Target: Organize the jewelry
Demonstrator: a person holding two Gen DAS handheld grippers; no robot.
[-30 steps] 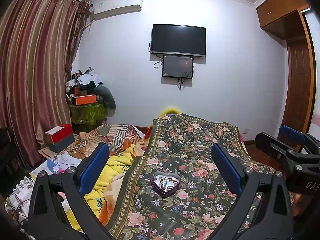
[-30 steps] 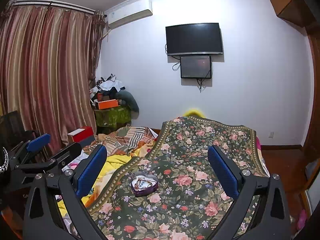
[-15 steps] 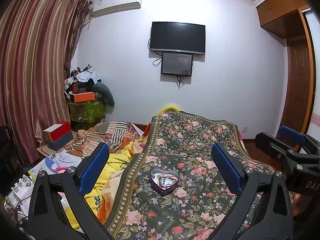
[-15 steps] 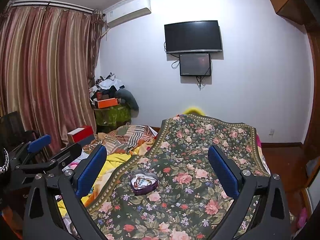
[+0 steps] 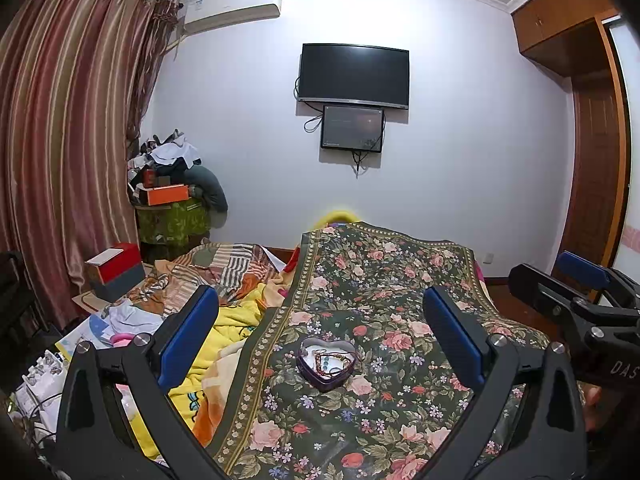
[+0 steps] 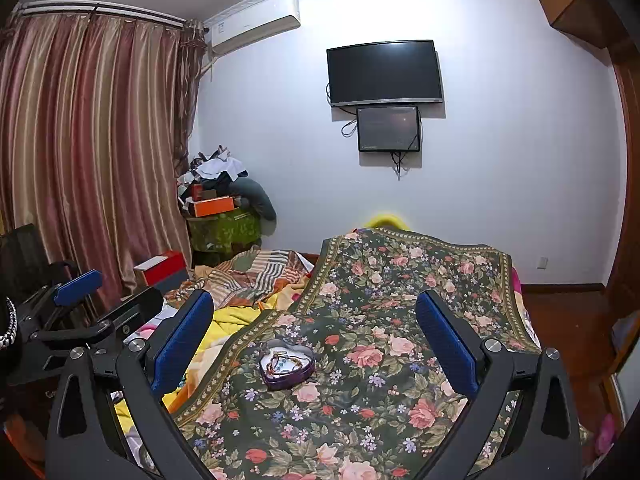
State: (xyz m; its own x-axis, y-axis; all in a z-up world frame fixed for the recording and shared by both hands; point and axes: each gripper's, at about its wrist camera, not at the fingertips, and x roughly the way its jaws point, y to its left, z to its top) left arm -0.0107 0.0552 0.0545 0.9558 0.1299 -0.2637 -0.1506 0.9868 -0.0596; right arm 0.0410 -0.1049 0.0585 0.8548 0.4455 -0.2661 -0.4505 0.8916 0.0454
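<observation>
Heart-shaped tin [image 5: 326, 364] lies lidless on the floral blanket [image 5: 384, 280], a tangle of jewelry [image 5: 330, 360] inside — probably for access from above. Left gripper [image 5: 320, 336] and right gripper [image 6: 314, 338], both spread wide and empty, hang short of it — apparently an approach posture.

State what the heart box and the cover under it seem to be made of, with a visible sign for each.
Heart box: probably tin, since its thin purple wall and pale inside look glossy. Cover: soft fabric with a matt flower print; it drapes and creases over the bed.
</observation>
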